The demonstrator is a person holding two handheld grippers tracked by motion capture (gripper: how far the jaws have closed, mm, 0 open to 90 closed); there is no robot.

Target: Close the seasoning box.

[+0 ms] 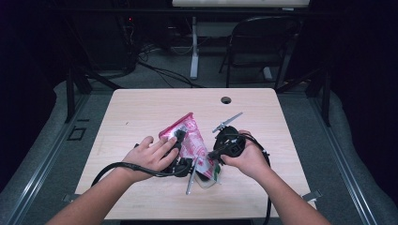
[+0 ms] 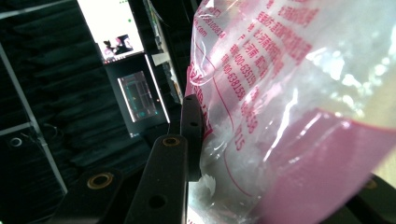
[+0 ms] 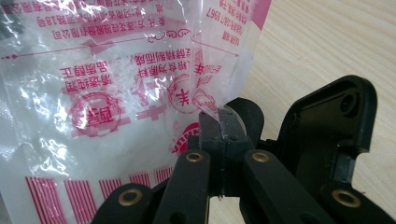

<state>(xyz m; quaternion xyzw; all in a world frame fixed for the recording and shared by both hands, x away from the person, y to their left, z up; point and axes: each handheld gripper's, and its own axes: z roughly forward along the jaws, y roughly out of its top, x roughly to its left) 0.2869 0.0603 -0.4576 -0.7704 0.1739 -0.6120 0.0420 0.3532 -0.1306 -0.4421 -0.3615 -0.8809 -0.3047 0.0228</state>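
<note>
we've got a pink-and-clear bag (image 1: pixel 187 140) held just over the middle of the table (image 1: pixel 141 108), between our two hands, and both tongs are on it. the left tongs (image 1: pixel 180 161) come in from the left; in the left gripper view the film (image 2: pixel 280 116) fills the space between the jaws, one black jaw lying flat against its edge and the other just peeking out low on the far side, so we read them as pinching the bag, though how hard we cannot tell. the right tongs (image 3: pixel 223 128) are pressed together on a thin fold at the bag's edge, and in the right gripper view the clear film (image 3: pixel 116 93) curls right over the tips. this bag looks light and floppy, crinkly and glossy, so we'd expect it to slip if gripped on a single smooth layer. there's white, loose-looking stuff inside, so the weight will sag and shift as we tilt. best to take hold at the sealed edges or a doubled fold, where the plastic is stiffer, and keep the two grips apart so the film stays taut. pull gently, since thin film may tear at a pinch.
</note>
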